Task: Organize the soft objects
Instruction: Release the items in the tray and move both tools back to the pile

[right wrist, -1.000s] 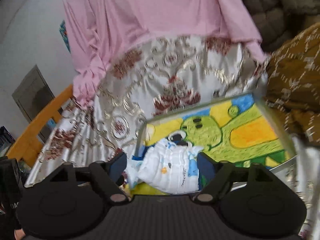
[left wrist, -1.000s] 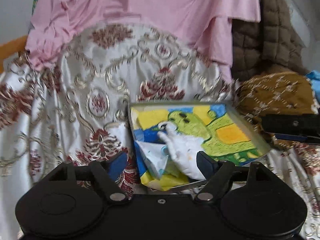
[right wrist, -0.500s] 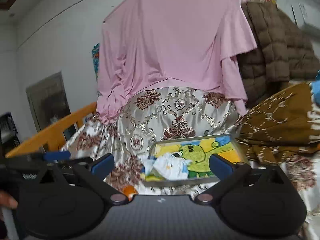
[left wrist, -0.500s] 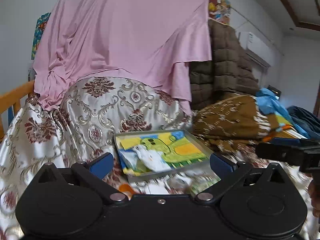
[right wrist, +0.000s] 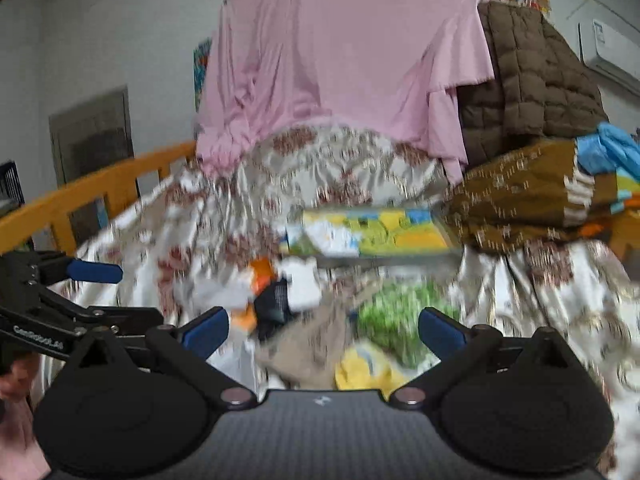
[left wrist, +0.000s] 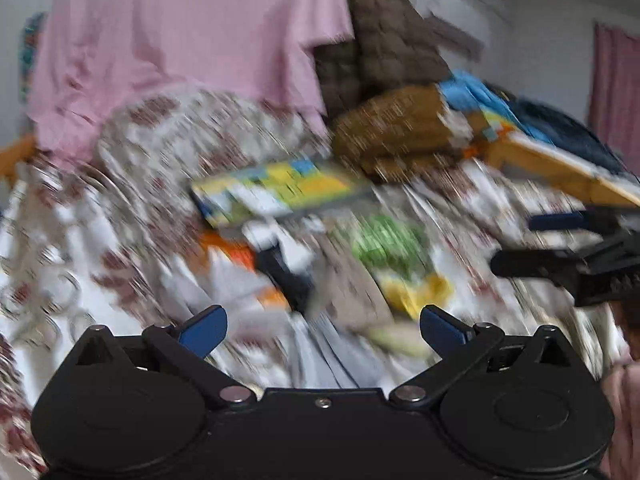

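Ahead, small clothes (right wrist: 304, 300) lie beyond both open, empty tools (right wrist: 322, 330) (left wrist: 320, 326).

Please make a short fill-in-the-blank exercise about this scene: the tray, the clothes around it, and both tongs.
1. The small white garment lies in the picture tray, at its ____ end in the right wrist view.
2. The big sheet hanging behind the bed is ____ in colour.
3. Both the left tongs and the right tongs are ____, gripping nothing.
4. The green patterned cloth lies ____ the tray.

Missing words: left; pink; open; outside
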`<act>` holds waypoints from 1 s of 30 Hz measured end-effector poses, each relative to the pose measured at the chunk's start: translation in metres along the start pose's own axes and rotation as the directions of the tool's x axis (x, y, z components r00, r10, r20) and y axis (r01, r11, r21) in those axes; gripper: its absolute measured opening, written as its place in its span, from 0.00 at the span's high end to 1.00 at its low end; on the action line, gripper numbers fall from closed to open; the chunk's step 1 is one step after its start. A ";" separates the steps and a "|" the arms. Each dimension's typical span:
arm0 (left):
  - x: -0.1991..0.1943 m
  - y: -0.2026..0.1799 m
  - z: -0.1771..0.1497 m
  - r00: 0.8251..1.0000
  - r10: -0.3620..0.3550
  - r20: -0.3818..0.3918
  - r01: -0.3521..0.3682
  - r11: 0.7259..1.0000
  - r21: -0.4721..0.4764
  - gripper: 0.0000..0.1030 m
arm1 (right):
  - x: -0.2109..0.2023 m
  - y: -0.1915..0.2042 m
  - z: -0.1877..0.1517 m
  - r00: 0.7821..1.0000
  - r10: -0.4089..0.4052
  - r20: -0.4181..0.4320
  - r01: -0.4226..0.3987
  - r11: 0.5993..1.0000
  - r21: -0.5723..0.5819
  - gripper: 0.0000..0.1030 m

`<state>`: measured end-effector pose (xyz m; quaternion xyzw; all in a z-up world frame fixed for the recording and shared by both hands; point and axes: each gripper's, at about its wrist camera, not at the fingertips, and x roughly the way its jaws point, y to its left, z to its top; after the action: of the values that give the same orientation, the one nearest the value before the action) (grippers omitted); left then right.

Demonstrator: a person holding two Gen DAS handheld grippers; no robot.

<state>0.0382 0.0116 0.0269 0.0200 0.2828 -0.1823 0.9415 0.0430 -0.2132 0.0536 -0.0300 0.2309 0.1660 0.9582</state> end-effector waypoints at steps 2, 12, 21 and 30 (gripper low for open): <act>0.006 -0.002 -0.008 0.996 -0.051 -0.075 0.053 0.998 0.022 0.01 | -0.001 -0.001 -0.013 0.999 -0.005 -0.032 0.005 1.000 0.009 0.00; 0.034 -0.015 -0.032 0.967 -0.106 -0.231 0.135 0.984 0.114 0.01 | 0.012 -0.022 -0.058 0.969 -0.037 -0.244 0.063 0.993 0.101 0.00; 0.053 -0.024 -0.045 0.939 -0.124 -0.320 0.181 0.971 0.157 0.01 | 0.025 -0.020 -0.067 0.950 0.000 -0.312 0.031 0.995 0.094 0.00; 0.063 -0.026 -0.049 0.919 -0.146 -0.367 0.208 0.969 0.134 0.01 | 0.040 -0.008 -0.063 0.950 0.038 -0.311 -0.013 0.997 0.082 0.00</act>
<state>0.0516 -0.0268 -0.0465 0.1073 0.4320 -0.2838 0.8493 0.0517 -0.2177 -0.0208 -0.0148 0.3862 0.1624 0.9079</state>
